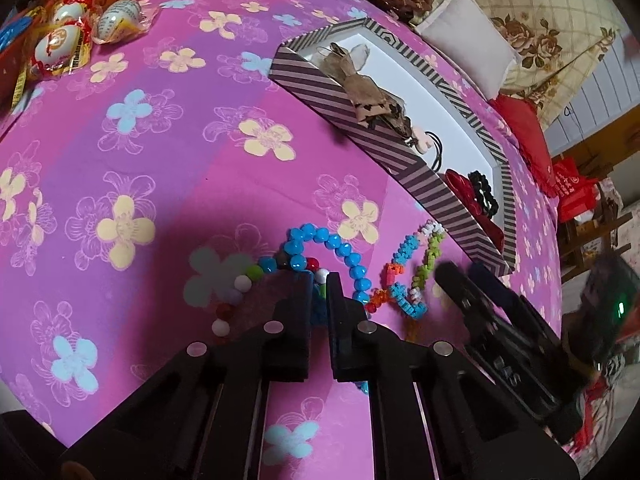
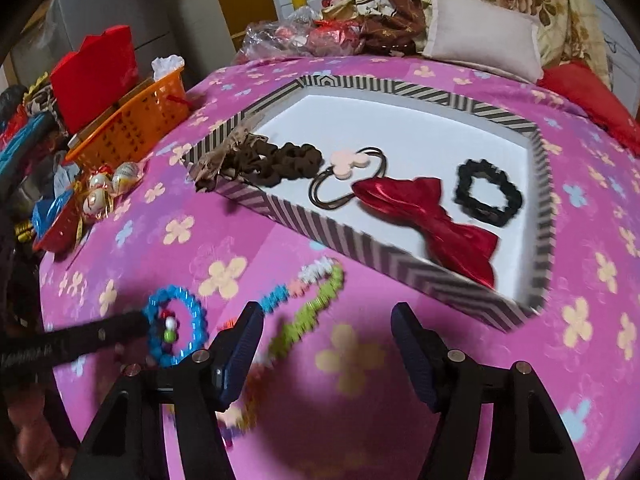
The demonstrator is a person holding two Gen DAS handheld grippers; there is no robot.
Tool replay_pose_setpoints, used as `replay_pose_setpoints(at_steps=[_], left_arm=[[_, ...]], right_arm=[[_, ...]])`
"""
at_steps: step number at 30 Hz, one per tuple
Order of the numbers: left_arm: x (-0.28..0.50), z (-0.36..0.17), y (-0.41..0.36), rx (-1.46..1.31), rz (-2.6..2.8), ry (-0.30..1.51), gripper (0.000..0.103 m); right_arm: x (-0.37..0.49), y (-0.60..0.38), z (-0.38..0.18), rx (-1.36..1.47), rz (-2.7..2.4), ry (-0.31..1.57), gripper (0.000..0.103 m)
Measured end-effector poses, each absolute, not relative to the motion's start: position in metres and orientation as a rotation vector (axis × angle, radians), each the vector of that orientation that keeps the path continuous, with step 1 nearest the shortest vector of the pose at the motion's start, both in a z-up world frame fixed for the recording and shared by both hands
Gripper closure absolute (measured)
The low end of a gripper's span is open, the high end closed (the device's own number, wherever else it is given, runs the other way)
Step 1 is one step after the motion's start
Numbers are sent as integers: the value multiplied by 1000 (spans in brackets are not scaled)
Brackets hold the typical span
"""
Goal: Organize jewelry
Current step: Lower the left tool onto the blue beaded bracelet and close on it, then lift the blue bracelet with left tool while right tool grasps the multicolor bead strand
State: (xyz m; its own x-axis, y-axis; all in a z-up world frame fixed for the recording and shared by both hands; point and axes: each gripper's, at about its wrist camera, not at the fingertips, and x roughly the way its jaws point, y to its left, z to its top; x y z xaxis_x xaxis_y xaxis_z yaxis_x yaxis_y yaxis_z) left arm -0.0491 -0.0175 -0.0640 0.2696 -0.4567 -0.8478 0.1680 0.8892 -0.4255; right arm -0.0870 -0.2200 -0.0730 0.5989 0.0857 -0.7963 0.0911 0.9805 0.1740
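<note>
My left gripper (image 1: 321, 280) is shut on a blue bead bracelet (image 1: 340, 246) lying on the pink flowered cloth (image 1: 160, 184). Beads of a multicolour string (image 1: 244, 280) run into the same pinch. From the right wrist view, that gripper (image 2: 142, 322) reaches in from the left onto the blue ring (image 2: 196, 312). My right gripper (image 2: 326, 316) stands open above a chain of small coloured blocks (image 2: 316, 292), not touching it. It shows again as a dark gripper (image 1: 464, 274) beside the block chain (image 1: 408, 248). Behind stands a striped box (image 2: 360, 248) holding a red bow (image 2: 432, 216), a black scrunchie (image 2: 488, 194) and a brown one (image 2: 280, 160).
An orange basket (image 2: 132, 124) and wrapped egg sweets (image 2: 100, 196) sit at the left edge of the cloth. A white pillow (image 2: 480, 36) and a red cushion (image 2: 592, 100) lie behind the box. A brown paper scrap (image 2: 216, 160) hangs over the box's near corner.
</note>
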Motion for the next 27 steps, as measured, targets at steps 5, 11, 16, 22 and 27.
replay_pose_setpoints(at_steps=[5, 11, 16, 22, 27], left_arm=[[-46, -66, -20, -282, -435, 1241, 97], [-46, -65, -22, -288, -443, 1236, 98], [-51, -54, -24, -285, -480, 1195, 100], [-51, -49, -22, -302, -498, 1178, 100], [-52, -50, -15, -319, -512, 1193, 100]], right_arm=[[-72, -214, -79, 148, -24, 926, 59], [-75, -215, -77, 178, 25, 903, 97], [-96, -227, -53, 237, 51, 843, 97], [-112, -228, -36, 227, 57, 828, 97], [-126, -225, -16, 213, 69, 786, 97]])
